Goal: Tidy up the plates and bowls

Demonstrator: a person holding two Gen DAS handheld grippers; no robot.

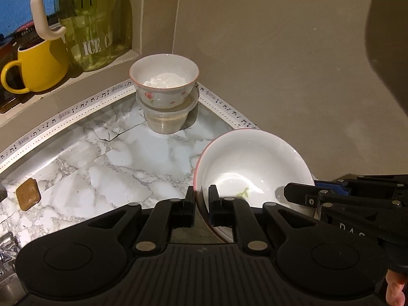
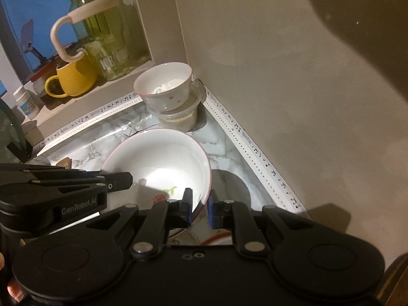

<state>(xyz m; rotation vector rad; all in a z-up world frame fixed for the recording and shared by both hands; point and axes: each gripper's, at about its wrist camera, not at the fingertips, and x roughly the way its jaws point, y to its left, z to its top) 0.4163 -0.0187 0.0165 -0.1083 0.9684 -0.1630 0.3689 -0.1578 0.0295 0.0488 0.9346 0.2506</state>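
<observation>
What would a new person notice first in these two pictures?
First, the large white bowl in the foreground, gripped at opposite sides of its rim by the left gripper and the right gripper. Behind it, in the counter's corner, a small flowered bowl with white contents sits on a clear container. A yellow mug stands on the ledge at left.

Marble-patterned counter point(image 1: 122, 168), edged by music-note trim point(image 1: 76, 107). Clear plastic container point(image 1: 167, 121) is seen at frame centre, in the counter's corner; brown square piece point(image 1: 27, 196) lower left.
</observation>
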